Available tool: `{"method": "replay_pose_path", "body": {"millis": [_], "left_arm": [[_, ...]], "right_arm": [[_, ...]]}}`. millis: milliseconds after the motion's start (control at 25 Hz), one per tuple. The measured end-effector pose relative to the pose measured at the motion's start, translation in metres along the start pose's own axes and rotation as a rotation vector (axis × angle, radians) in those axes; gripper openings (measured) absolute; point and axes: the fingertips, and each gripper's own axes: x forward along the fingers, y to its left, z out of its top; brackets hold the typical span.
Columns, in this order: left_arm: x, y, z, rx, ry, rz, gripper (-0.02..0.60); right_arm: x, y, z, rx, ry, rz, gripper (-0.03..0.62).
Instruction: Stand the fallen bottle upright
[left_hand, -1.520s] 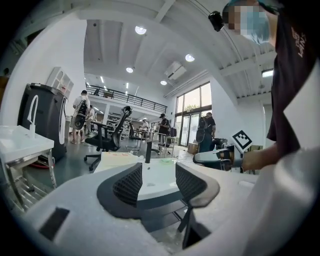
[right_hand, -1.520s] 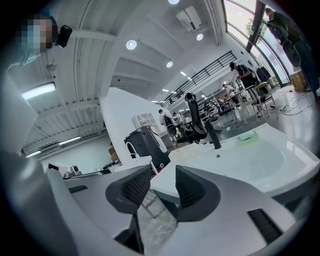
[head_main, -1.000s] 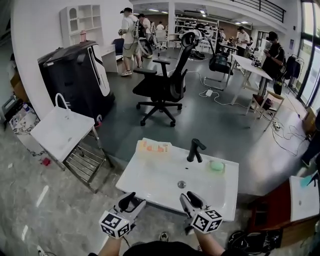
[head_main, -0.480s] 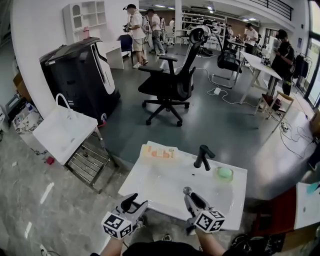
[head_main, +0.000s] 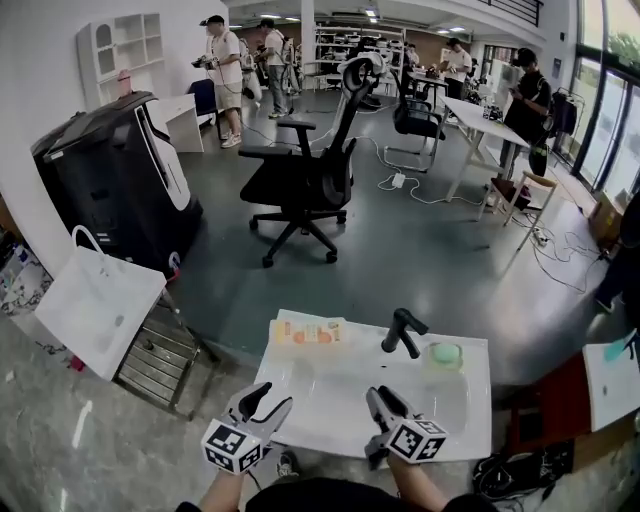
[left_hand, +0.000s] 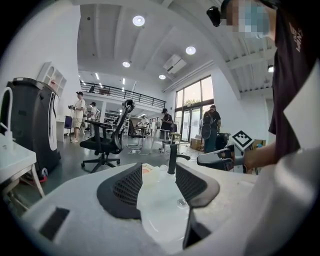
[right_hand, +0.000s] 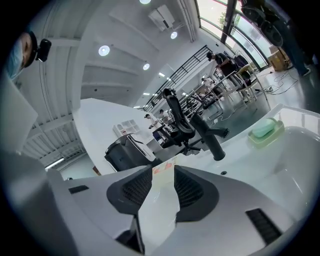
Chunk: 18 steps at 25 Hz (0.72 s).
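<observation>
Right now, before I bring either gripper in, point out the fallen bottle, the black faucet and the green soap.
fallen bottle (head_main: 308, 331): head view, on its orange label, mid-length.
black faucet (head_main: 399, 333): head view, on the middle of its upright body.
green soap (head_main: 445, 353): head view, on the centre of the bar.

Seeing bottle (head_main: 308, 331) on its side at sink (head_main: 470, 400) far-left rim, black faucet (head_main: 403, 331) just right of it, green soap (head_main: 445, 353) beyond. Holding left gripper (head_main: 263, 398) and right gripper (head_main: 384, 400) over near rim, clear of bottle. Just narrowed right jaws, nothing between.
</observation>
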Motion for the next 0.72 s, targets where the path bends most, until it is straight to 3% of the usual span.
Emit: {"method": "replay_pose_path", "body": {"millis": [440,720], "left_arm": [[0.031,0.074,-0.006,0.076,0.088,-0.170,0.222],[0.061,0.097,-0.027,0.218,0.198,-0.283,0.249]], "right_arm": [[0.050,-0.003,-0.011,0.131,-0.123,-0.156,0.120],[0.066,-0.016,-0.013,0.237,-0.199,-0.215,0.118]]}}
